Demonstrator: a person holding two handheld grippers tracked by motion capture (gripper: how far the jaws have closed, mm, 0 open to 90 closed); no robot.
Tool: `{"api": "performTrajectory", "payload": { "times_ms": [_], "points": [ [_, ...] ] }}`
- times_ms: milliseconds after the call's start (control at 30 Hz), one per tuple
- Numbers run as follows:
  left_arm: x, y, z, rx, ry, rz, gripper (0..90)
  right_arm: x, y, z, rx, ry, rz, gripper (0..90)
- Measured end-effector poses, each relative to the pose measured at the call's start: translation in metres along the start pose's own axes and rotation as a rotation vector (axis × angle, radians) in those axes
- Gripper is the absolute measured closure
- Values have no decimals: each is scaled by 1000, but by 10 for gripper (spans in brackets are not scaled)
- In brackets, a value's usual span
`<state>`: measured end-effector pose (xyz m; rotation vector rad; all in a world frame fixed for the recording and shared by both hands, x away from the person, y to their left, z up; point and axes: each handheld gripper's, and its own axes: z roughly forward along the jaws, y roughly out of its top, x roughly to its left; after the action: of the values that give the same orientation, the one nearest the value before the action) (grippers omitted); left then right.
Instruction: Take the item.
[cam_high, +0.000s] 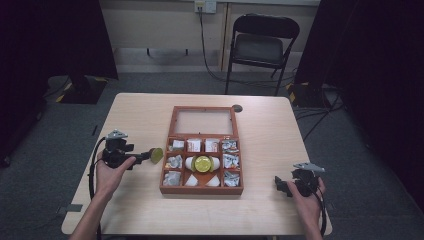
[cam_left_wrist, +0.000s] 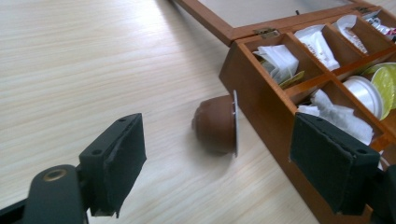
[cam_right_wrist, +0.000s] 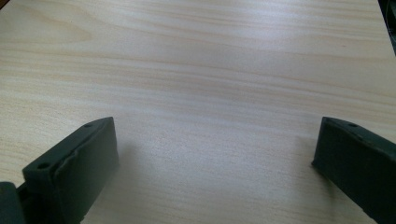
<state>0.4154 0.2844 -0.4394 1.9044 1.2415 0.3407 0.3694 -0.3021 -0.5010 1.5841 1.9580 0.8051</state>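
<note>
With its jaws apart, the left gripper (cam_left_wrist: 217, 158) faces a sideways brown capsule (cam_left_wrist: 215, 123) just ahead that could roll away if nudged.

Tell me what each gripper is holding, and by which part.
Nothing. The left gripper is open, the brown capsule lying free beyond its jaws; the right gripper is open over bare table.

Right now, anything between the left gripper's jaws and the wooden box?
Yes: a brown capsule on its side lies between the open left gripper and the wooden box, shown in the left gripper view.
</note>
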Motion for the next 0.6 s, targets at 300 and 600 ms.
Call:
{"api": "performTrajectory", "payload": {
  "times_ms": [300,600],
  "points": [
    [5,-11,-17,9,49,5,192,0,0,0,0,0,0,0],
    [23,-30,-35,19,102,-8,200,0,0,0,0,-1,0,0]
  ]
}}
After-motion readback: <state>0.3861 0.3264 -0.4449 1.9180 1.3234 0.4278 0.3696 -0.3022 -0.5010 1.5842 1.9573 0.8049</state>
